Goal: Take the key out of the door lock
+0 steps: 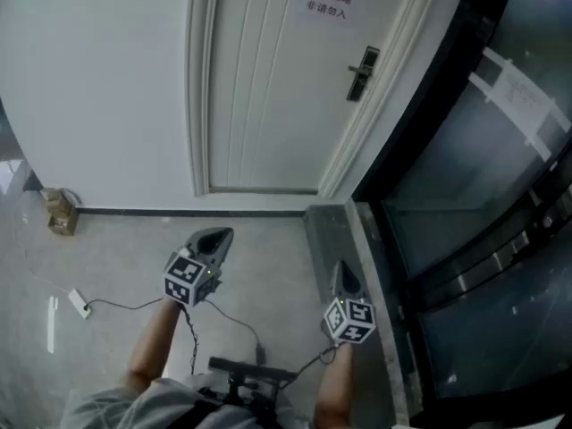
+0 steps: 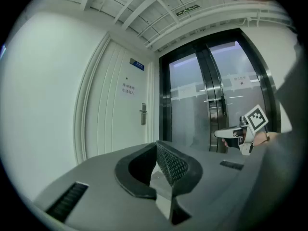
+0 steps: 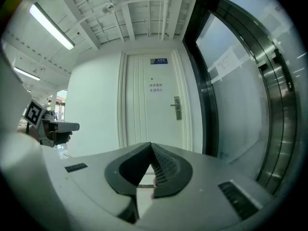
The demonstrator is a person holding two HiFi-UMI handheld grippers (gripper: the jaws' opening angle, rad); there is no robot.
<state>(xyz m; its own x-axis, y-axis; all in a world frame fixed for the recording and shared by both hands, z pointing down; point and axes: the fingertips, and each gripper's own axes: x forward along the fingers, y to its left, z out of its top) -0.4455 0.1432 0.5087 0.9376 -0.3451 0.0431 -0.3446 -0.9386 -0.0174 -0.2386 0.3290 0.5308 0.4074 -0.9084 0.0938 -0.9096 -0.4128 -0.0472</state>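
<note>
A white door (image 1: 268, 88) stands ahead with a dark metal lock plate and handle (image 1: 362, 72) on its right side; the same lock plate (image 3: 177, 108) shows in the right gripper view and, small, the lock plate (image 2: 143, 114) in the left gripper view. No key can be made out at this distance. My left gripper (image 1: 218, 237) is held low, well short of the door, jaws shut and empty. My right gripper (image 1: 342, 271) is also low, to the right, shut with nothing in it. Both are far from the lock.
A paper notice (image 1: 328, 3) hangs on the door's upper part. Dark glass doors (image 1: 474, 204) with a raised sill run along the right. A cardboard box (image 1: 61, 211) sits by the left wall, and a white plug with cable (image 1: 80, 304) lies on the floor.
</note>
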